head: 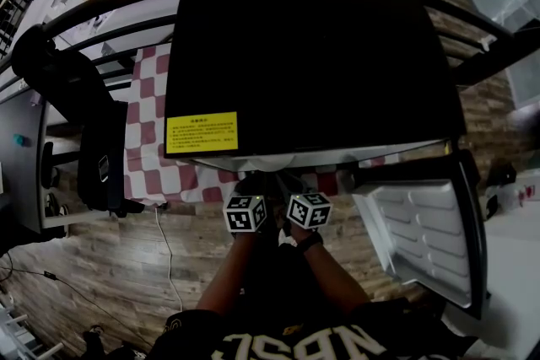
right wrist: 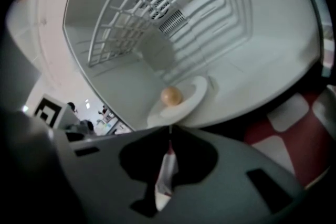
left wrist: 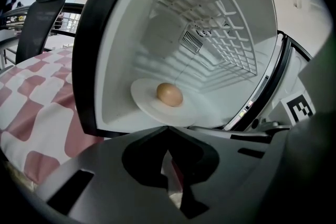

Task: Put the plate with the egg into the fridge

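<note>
**Left tongs (left wrist: 167,128) and right tongs (right wrist: 169,129) both closed; plate with egg inside fridge**

Tongs, own views: each pair has its jaws brought together at the tips. Nothing is clamped in either. Only a thin sliver of red-and-white shows through the slit further back.

Head view: the two tongs sit side by side at the front lip of the fridge (head: 312,46), each with a marker cube, left (head: 245,213) and right (head: 309,210). From either pair's view the other's cube shows at the frame edge.

Plate (left wrist: 147,101): lies flat on the white fridge floor, close to the front edge, below the wire shelf (left wrist: 220,34). It is straight ahead of both sets of tips and just beyond them. The near rim is covered by the jaw tips in both views, so I cannot tell whether it is touched.

Egg (left wrist: 169,94): rests on the plate, roughly mid-plate, upright position not readable.

Fridge door (head: 422,223): swung open to the right, with its white inner racks facing up.

Fridge stands on a red-and-white checked cloth (head: 148,147). A yellow label (head: 202,132) is on its black top, and a black chair (head: 76,97) stands to the left.

Counts:
- tongs 2
- marker cubes 2
- plate 1
- egg 1
- fridge 1
- door 1
- wire shelf 1
- yellow label 1
- chair 1
</note>
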Tool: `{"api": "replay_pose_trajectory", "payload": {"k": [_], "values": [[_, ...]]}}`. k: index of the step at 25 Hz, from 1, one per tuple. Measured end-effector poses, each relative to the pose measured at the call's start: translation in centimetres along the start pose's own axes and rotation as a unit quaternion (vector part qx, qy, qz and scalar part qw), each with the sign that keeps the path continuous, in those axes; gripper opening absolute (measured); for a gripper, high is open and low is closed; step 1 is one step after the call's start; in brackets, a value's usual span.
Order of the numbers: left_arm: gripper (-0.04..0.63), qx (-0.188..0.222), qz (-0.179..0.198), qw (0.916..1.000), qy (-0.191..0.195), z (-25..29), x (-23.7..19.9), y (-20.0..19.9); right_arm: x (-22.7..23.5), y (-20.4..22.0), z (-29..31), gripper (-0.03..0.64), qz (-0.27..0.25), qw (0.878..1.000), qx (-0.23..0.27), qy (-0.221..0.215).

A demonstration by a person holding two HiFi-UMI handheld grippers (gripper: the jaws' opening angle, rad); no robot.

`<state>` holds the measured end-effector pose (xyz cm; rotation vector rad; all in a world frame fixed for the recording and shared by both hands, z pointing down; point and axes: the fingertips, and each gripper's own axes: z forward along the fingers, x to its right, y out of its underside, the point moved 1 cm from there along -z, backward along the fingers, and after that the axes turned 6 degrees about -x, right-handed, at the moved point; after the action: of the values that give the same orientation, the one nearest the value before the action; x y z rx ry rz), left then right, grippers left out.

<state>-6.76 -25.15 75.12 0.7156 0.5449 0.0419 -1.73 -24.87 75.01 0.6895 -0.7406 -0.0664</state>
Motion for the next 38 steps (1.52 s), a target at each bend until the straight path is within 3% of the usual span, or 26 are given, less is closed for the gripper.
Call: {"api": "replay_pose_trajectory", "payload": {"k": [18,30,38], "values": [[0.021,0.010,-0.017,0.9996,-0.020,2.2,0.1,-3.4,1.4,-4.0,1.4,0.035,-0.008,1.000,0.015,0.012],[0.022,0.018,0.015,0.9989,-0.041,2.1,-0.7,-4.3,1.3,-5.7,1.6,0.035,-0.038,0.999,0.024,0.019],[0.023,0.045,0.042,0.9974,-0.036,-1.0,1.7,-5.3,-0.3,-6.5,-1.8,0.035,-0.070,0.997,0.039,0.011]]}}
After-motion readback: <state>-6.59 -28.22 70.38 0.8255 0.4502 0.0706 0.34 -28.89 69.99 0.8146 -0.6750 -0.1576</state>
